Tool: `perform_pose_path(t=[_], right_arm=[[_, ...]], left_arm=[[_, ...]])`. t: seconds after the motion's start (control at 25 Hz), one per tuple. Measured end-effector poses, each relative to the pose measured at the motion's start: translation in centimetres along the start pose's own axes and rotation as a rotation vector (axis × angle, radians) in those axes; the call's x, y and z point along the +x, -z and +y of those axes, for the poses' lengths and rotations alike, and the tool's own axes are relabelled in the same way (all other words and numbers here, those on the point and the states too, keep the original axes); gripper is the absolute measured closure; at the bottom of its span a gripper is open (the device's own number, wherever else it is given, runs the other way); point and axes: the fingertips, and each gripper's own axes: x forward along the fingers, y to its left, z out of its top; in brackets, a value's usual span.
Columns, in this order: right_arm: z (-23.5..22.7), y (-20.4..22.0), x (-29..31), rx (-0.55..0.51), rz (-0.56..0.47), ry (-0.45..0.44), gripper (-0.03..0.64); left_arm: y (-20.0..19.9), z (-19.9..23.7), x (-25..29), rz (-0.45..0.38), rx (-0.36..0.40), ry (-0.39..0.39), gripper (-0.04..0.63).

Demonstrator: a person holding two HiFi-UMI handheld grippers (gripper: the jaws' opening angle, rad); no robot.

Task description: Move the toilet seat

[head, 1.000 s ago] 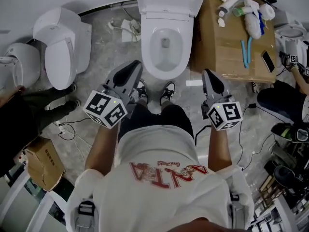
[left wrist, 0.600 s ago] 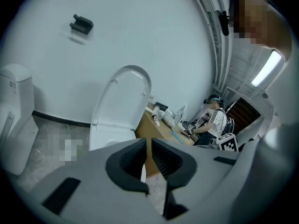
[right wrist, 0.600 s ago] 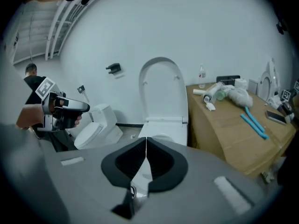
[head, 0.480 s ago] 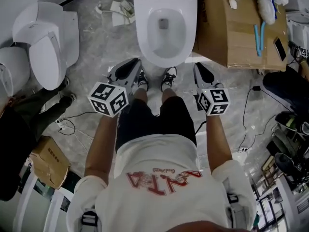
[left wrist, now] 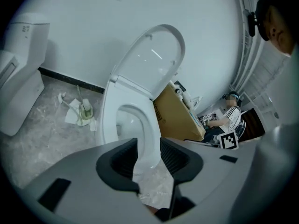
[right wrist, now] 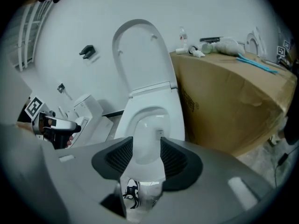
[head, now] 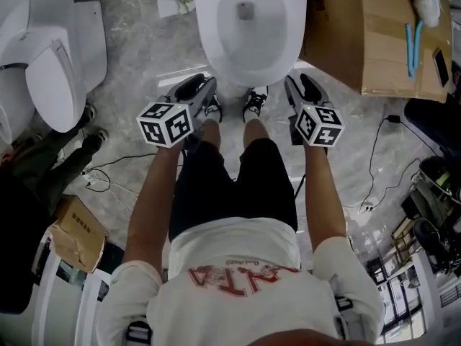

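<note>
The white toilet stands at the top middle of the head view. Its lid is raised against the wall and the seat ring lies on the bowl. My left gripper is low at the bowl's front left and my right gripper at its front right. Both have just been opening their jaws. In the left gripper view the left gripper shows a clear gap, with the seat's front edge seen beyond it. The right gripper also stands apart, with the bowl ahead. Neither holds anything.
A large cardboard box with bottles and tools on it stands right of the toilet. Another toilet is at the left. Cables lie on the marble floor, near a small box. A seated person is at the far right.
Both grippers have sunk from waist height to the bowl's front rim. Their jaws were shut and now stand apart. The head view has shifted forward over the toilet.
</note>
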Motion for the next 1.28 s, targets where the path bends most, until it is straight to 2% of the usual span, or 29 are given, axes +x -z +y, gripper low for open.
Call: perform_pose_path(t=[0.08,0.36,0.56,0.72,0.84,1.04,1.28], right_arm=[[-0.8,1.2,1.9,0.041,0.004,0.014,0.424],[-3.7,5.4,7.2,0.188,0.035,0.035,0.362],[-5.7,7.9,9.7,0.358,0.056,0.016,0.313],[-7.0,9.4,10.7,0.433,0.077,0.015,0.314],[-7.5,9.9,11.0,0.525,0.058,0.004,0.314],[-6.8,10.4,11.8,0.523,0.075,-0.013,0.349],[-7.0,10.7,11.7,0.526,0.091,0.016,0.411]], left_arm=[[0.8,1.7,1.5,0.005,-0.033,-0.008,0.452],[3.6,7.0,6.3,0.041,-0.066,-0.054,0.425],[6.7,9.5,8.4,0.061,-0.178,-0.074,0.425],[8.6,10.3,10.5,0.070,-0.270,-0.080,0.425],[9.4,10.5,11.5,0.082,-0.297,-0.083,0.423],[9.7,11.7,11.9,0.108,-0.298,-0.117,0.422],[10.1,12.1,12.6,0.122,-0.360,-0.100,0.422]])
